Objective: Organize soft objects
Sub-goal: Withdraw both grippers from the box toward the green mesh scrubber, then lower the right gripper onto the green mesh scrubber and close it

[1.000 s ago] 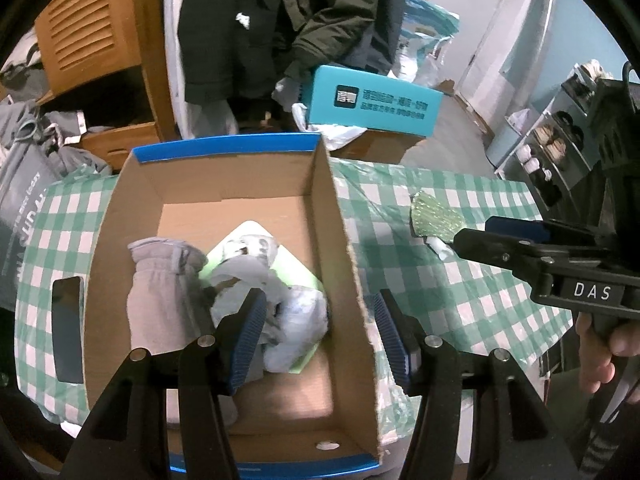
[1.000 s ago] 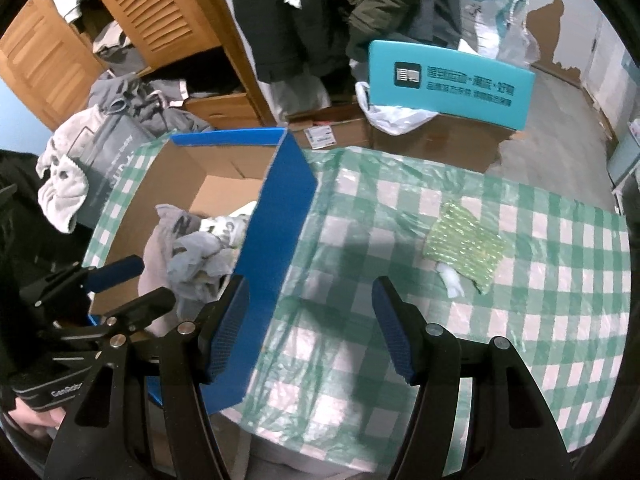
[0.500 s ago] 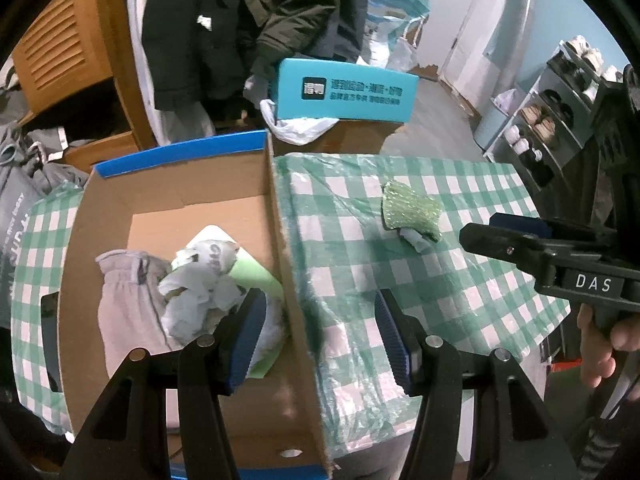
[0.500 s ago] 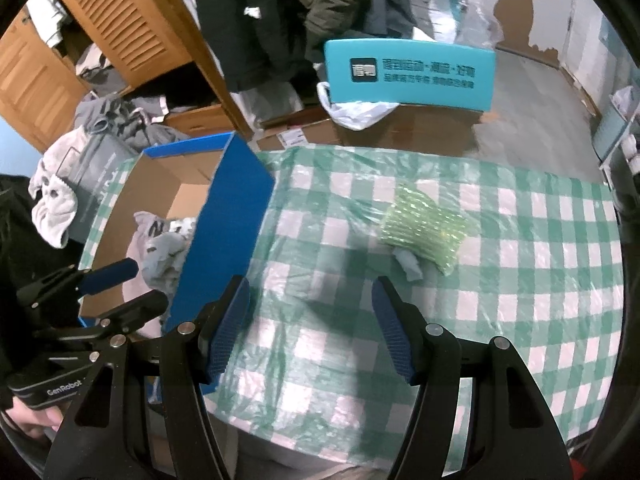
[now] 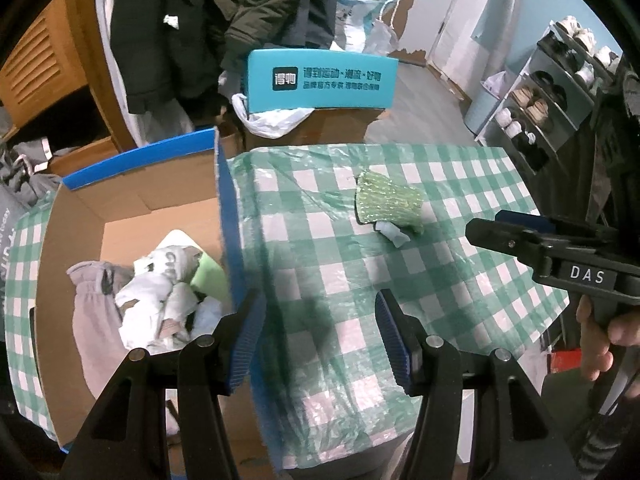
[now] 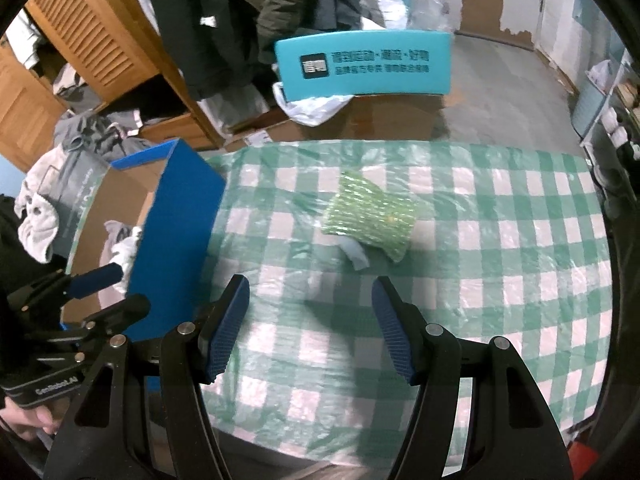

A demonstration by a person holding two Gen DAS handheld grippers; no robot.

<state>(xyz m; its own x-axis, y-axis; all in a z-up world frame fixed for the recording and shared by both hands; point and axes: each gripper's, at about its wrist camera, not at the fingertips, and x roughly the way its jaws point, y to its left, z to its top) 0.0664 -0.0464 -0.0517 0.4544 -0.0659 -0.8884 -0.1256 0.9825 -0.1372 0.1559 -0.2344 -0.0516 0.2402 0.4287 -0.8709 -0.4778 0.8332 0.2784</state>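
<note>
**A:** What does your left wrist view give you?

**B:** Your left gripper (image 5: 320, 336) hangs over the seam where the cardboard box (image 5: 132, 208) meets the tabletop (image 5: 460, 280), its fingers (image 5: 394, 336) apart with nothing between them. One finger sits in front of the box's blue right wall, the other above the checked cloth. Inside the box lie a grey garment (image 5: 94, 320), crumpled white clothes (image 5: 160, 296) and a pale green piece (image 5: 208, 280), all bunched toward the wall nearest you. Out on the cloth, well apart from the box, lies the green sparkly item (image 5: 388, 204) with a small white scrap (image 5: 394, 234) touching its near edge. Your right gripper (image 5: 532, 240) comes in from the right, a hand (image 5: 604, 340) on its handle.

**A:** And the right wrist view?

**B:** Your right gripper (image 6: 310, 324) is above bare cloth, fingers (image 6: 390, 328) apart and empty. The green sparkly item (image 6: 372, 216) lies beyond them, a little right of centre, flat on the tabletop (image 6: 520, 300). The cardboard box (image 6: 176, 216) stands at the left, with your left gripper (image 6: 108, 292) in front of it. A teal box (image 6: 364, 66) sits on the floor behind the tabletop.
</note>
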